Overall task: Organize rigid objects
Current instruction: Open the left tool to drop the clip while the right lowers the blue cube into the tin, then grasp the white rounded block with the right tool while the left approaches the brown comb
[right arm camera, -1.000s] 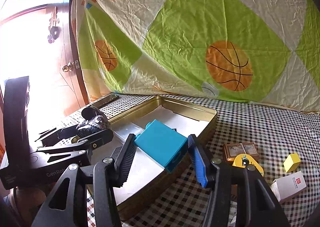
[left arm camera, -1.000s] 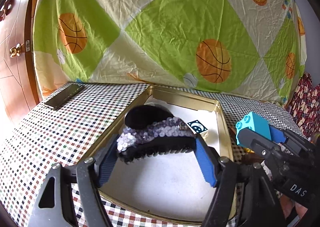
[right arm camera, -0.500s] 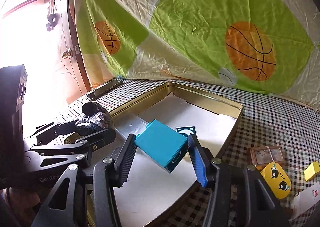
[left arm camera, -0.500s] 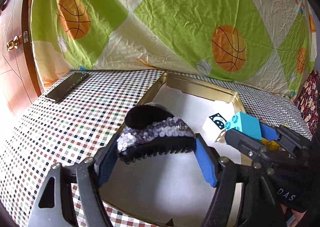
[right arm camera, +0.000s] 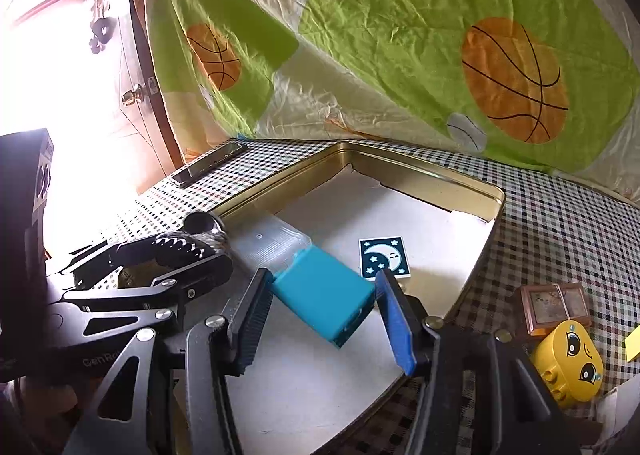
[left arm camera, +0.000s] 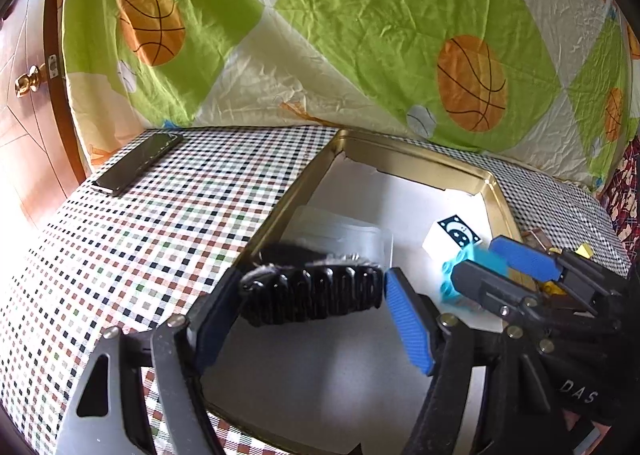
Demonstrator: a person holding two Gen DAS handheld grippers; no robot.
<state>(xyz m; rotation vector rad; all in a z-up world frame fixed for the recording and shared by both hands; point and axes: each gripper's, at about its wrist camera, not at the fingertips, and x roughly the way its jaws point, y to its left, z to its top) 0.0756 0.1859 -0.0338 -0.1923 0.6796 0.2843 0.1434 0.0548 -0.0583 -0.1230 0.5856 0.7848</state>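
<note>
My left gripper is shut on a black sequined hair clip, held over the left side of the gold tin tray. The clip also shows in the right wrist view. My right gripper is shut on a turquoise toy block, tilted, low over the tray's white floor; it shows as a blur in the left wrist view. A white block with a moon face and a clear plastic lid lie inside the tray.
On the checked cloth to the right of the tray lie a yellow face block, a small brown framed box and a yellow piece. A black phone lies at the far left. A basketball-print sheet hangs behind.
Both grippers moved forward and lower over the tray. The hair clip has tipped so its teeth face me. The turquoise block has come down close to the tray floor beside the moon block.
</note>
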